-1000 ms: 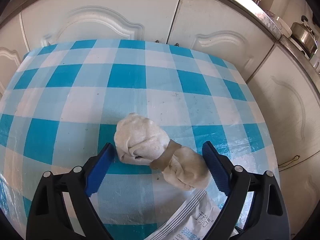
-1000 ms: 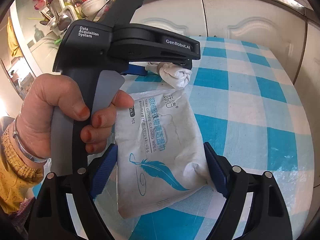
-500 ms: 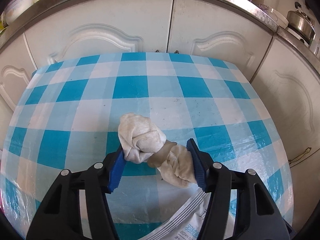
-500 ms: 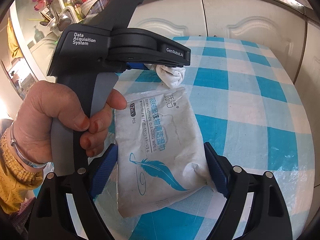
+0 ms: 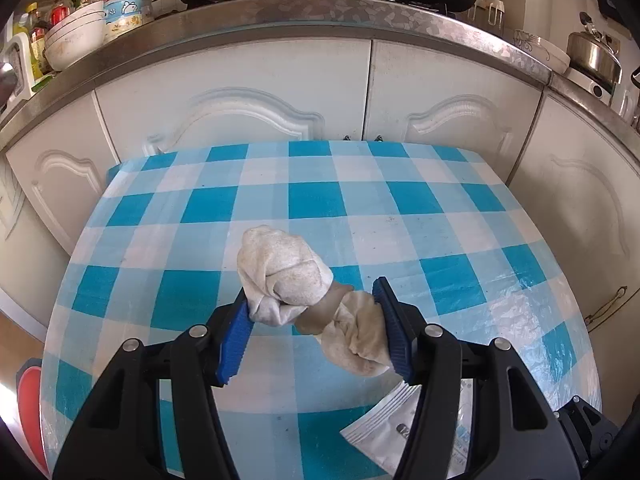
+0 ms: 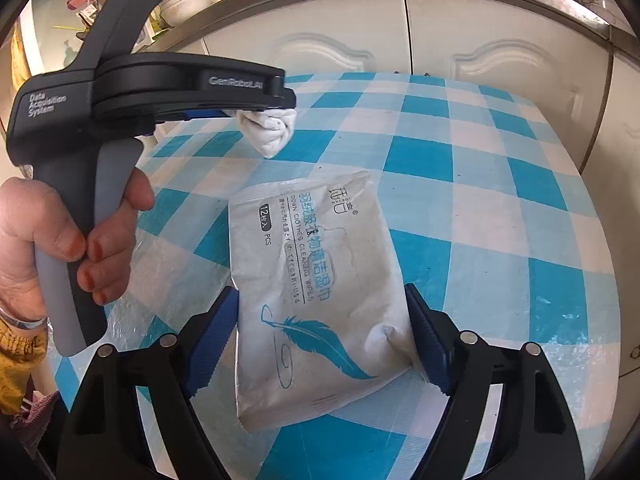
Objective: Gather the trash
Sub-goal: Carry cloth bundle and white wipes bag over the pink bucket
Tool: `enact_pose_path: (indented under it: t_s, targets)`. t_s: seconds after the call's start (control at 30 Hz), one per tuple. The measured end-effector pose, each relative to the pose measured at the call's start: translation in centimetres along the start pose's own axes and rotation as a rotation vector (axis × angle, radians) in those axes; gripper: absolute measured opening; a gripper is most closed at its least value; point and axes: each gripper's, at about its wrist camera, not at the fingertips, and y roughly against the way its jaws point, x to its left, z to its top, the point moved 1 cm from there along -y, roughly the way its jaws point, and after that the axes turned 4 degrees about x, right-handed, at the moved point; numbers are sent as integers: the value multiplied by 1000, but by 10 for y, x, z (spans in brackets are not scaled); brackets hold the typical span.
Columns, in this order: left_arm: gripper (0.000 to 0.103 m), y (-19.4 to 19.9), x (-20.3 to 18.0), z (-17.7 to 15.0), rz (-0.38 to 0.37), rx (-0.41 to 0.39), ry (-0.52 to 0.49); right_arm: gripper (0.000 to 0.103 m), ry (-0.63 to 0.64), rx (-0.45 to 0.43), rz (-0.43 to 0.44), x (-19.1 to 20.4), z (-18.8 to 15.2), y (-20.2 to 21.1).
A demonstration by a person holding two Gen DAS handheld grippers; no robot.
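Observation:
My left gripper is shut on a crumpled white cloth wad tied in the middle, and holds it above the blue checked tablecloth. In the right wrist view the wad hangs clear of the table from the left gripper. A white wet-wipes packet with a blue feather print lies flat on the table. My right gripper is open, with one finger on each side of the packet's near end. A corner of the packet shows in the left wrist view.
White cabinet doors stand right behind the table's far edge, under a steel counter with pots, bowls and a kettle. A red object sits low at the left, beside the table.
My left gripper closed on the cloth wad and lifted it off the table. The right gripper stayed open around the packet.

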Motion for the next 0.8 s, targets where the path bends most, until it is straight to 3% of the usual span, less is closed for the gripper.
enact_pose_path:
  t_s: [0.37,0.8]
  targets:
    - [59,27,39,-24,67,-43,12,76,-15,-13,-15,0,1,2]
    - [60,47,86,-48,98,-53,67,74,-78,-52,73,3,9,7]
